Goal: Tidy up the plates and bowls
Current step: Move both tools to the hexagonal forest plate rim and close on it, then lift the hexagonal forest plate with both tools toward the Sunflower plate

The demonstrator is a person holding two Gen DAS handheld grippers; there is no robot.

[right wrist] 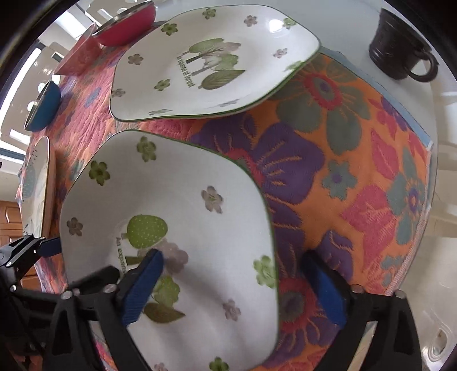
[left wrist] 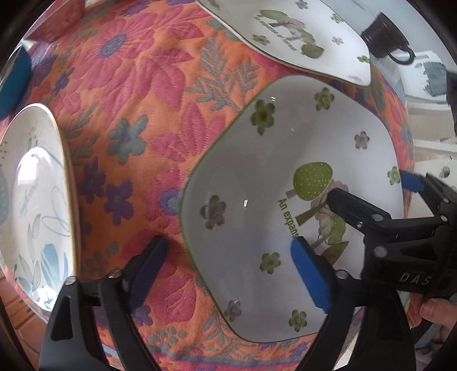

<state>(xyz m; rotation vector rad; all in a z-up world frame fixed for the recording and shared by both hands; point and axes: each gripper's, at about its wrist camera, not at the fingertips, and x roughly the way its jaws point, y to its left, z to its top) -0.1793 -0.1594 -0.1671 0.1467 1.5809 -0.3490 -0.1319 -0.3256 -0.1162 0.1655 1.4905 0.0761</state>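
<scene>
My left tongs (left wrist: 228,271) point down with the jaws spread wide, straddling the left rim of a square white bowl (left wrist: 257,177): one blue pad sits over the floral cloth (left wrist: 148,94), the other inside the bowl. Nothing is pinched. My right tongs (right wrist: 231,288) are spread just as wide over the bowl's opposite rim, one pad inside, one over the cloth. They too grip nothing. I cannot tell whether any pad touches the rim.

The bowl rests on the cloth between both tongs. It has a green edge, small flowers and a tree picture inside.

Just beyond it lies a matching square plate (right wrist: 211,62), close to the bowl's far corner. To the left, well apart, sits a round plate (left wrist: 37,199) with blue leaves. Farther off are a blue bowl (right wrist: 42,105) and a red bowl (right wrist: 125,25), with a pink box (right wrist: 80,54) between them. A dark mug (right wrist: 397,48) stands off the cloth at far right.
</scene>
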